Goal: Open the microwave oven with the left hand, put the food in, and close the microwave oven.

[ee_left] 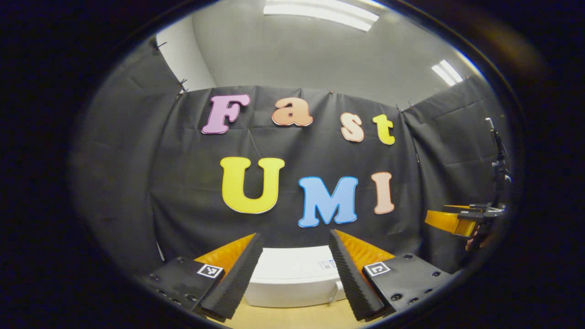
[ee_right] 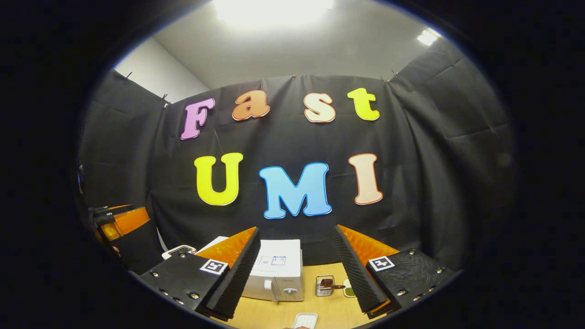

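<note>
Microwave oven [ee_right: 276,269] sits white and boxy on the wooden table [ee_right: 329,308] at lower centre of the right gripper view, its door looking shut, though the angle leaves me unsure. In the left gripper view the same white box [ee_left: 292,278] fills the gap between my fingers at the bottom of the frame.

Both of my tools hang above the table with fingers spread wide and nothing between them: left gripper [ee_left: 295,278] aimed straight at the oven top, right gripper [ee_right: 296,278] aimed a little to the oven's right. Each one turns up at the far edge of the other's frame.

Just right of the oven stands a small jar-like container [ee_right: 325,285] with something dark on it, and a pale tray [ee_right: 305,321] lies at the bottom edge; which of them is the food I cannot tell.

A shut door with things lying outside fits the job awaiting its opening; it fits equally a job done with the food already inside. If opening is due, my left fingers must drop to the door's edge and pull.
</note>
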{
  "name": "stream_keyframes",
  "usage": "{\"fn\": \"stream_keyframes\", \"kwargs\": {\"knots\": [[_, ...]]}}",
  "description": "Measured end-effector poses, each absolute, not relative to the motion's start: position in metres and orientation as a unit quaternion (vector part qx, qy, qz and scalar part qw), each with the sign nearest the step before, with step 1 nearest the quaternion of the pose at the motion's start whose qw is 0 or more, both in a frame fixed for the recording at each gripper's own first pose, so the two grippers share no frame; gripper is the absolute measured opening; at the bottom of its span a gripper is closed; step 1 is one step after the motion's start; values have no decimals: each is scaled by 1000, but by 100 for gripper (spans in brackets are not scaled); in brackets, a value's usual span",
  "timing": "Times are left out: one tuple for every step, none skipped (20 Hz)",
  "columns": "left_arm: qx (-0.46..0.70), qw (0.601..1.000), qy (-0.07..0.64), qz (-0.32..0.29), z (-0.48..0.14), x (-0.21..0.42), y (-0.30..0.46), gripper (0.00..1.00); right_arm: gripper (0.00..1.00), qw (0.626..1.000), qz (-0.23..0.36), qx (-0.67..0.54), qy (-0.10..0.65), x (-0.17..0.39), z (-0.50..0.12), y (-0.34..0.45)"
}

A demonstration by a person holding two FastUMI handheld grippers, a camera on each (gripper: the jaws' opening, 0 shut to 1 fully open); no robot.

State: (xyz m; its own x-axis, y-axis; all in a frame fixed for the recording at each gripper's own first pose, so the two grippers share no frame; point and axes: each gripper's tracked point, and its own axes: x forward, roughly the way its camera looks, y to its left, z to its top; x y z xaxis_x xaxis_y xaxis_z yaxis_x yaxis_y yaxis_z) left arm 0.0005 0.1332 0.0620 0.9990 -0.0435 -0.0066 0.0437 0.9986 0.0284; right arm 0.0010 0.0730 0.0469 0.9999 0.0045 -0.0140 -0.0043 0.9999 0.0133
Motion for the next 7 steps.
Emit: {"fn": "stream_keyframes", "kwargs": {"knots": [[13,1000,3,-23,62,-6,140,98,96,1000,1,6,5,-4,48,78],[11,1000,3,-23,62,-10,146,97,96,1000,0,4,3,-8,48,83],[8,1000,4,-24,60,-15,151,97,96,1000,-1,-1,3,-13,47,87],[3,1000,8,-26,58,-20,153,98,96,1000,-1,-4,5,-18,44,91],[-3,1000,8,-28,57,-26,156,98,96,1000,0,-5,5,-24,44,96],[-8,999,5,-31,57,-30,158,98,96,1000,0,-8,3,-28,45,101],[-11,999,4,-33,57,-33,159,96,96,1000,-5,-14,3,-32,46,103]]}}
